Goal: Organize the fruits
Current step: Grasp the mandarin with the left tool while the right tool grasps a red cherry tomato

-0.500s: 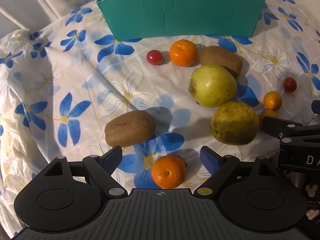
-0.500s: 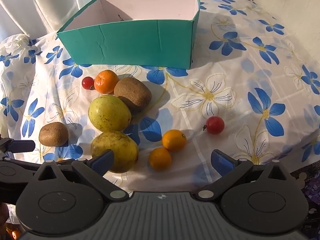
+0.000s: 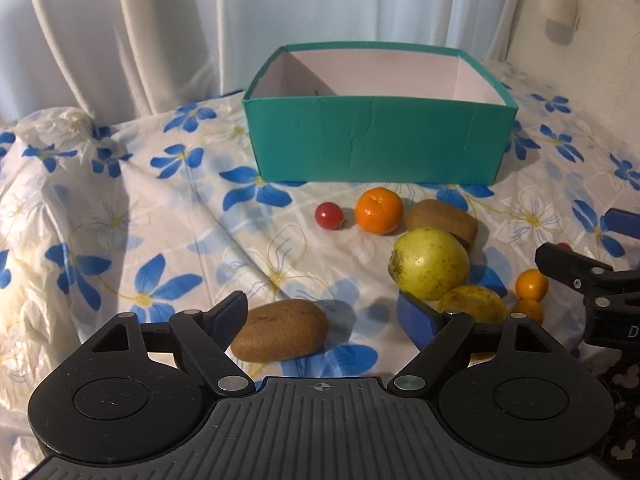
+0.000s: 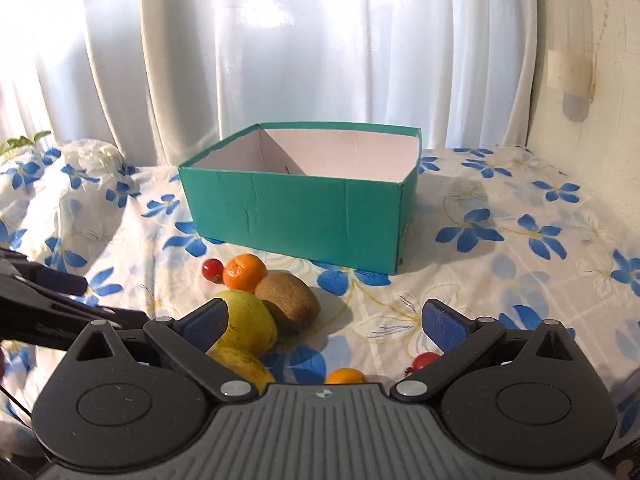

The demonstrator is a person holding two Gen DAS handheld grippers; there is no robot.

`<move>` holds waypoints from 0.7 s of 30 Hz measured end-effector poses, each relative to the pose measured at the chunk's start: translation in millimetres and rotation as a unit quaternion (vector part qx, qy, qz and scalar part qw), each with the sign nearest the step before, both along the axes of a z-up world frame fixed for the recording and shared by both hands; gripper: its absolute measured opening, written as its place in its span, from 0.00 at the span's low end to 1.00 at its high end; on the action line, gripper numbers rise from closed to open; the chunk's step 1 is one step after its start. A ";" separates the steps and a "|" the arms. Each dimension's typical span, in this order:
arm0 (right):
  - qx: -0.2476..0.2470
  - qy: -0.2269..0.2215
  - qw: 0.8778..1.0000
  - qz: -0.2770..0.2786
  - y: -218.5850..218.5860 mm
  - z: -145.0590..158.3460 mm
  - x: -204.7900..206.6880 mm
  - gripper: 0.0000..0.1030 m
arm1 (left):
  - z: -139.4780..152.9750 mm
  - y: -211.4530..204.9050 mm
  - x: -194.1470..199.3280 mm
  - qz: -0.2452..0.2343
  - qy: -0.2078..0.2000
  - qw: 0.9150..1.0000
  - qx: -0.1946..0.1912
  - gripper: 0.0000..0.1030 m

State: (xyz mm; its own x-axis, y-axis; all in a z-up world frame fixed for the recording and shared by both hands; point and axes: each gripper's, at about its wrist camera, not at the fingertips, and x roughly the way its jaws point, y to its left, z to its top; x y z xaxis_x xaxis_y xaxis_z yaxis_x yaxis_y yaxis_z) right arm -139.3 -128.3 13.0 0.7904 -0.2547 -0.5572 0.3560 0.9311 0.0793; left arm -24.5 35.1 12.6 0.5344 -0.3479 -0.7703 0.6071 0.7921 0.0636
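Observation:
A teal box [image 3: 376, 140] with a white inside stands at the back of the flowered cloth; it also shows in the right wrist view [image 4: 296, 216]. In front lie a cherry tomato [image 3: 329, 216], a mandarin [image 3: 379, 210], a kiwi [image 3: 442, 220], a green pear [image 3: 430, 264], a yellow pear [image 3: 472, 308] and two small oranges [image 3: 531, 285]. A second kiwi [image 3: 280, 336] lies between the fingers of my left gripper [image 3: 324, 316], which is open and empty. My right gripper [image 4: 326, 320] is open and empty above the pear [image 4: 250, 326] and kiwi [image 4: 288, 300].
White curtains [image 3: 160, 28] hang behind the table. A wall [image 4: 592, 60] rises at the right. The cloth [image 3: 120, 208] drops off at the left edge. The right gripper's body [image 3: 592, 288] reaches in beside the small oranges.
Both grippers have tilted up and drawn back, so the box and curtains fill the view. The near mandarin has dropped out of the left wrist view. No fruit has moved.

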 end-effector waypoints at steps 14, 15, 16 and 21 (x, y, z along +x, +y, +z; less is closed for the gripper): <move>0.102 -0.025 0.994 -0.021 -0.9 -34.4 -19.5 0.98 | -35.0 12.7 -37.7 -0.035 0.006 0.999 0.001 0.73; 0.105 -0.025 0.994 -0.020 -0.4 -36.1 -19.4 0.97 | -37.5 13.9 -36.8 -0.031 0.009 0.999 0.000 0.73; 0.108 -0.024 0.994 -0.018 0.4 -37.7 -19.2 0.96 | -39.6 14.6 -36.1 -0.028 0.012 1.000 0.001 0.72; 0.112 -0.031 0.993 -0.017 3.5 -43.0 -19.5 0.87 | -53.1 16.9 -34.9 -0.019 0.028 0.999 0.011 0.64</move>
State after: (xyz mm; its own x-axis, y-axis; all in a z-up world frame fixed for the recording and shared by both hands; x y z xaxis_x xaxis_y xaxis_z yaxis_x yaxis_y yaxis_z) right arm -158.8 -124.8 -30.0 0.8177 -0.1573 -0.5537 0.3750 0.8754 0.3052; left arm -59.4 52.0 -40.5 0.4769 -0.3497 -0.8064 0.6400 0.7670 0.0459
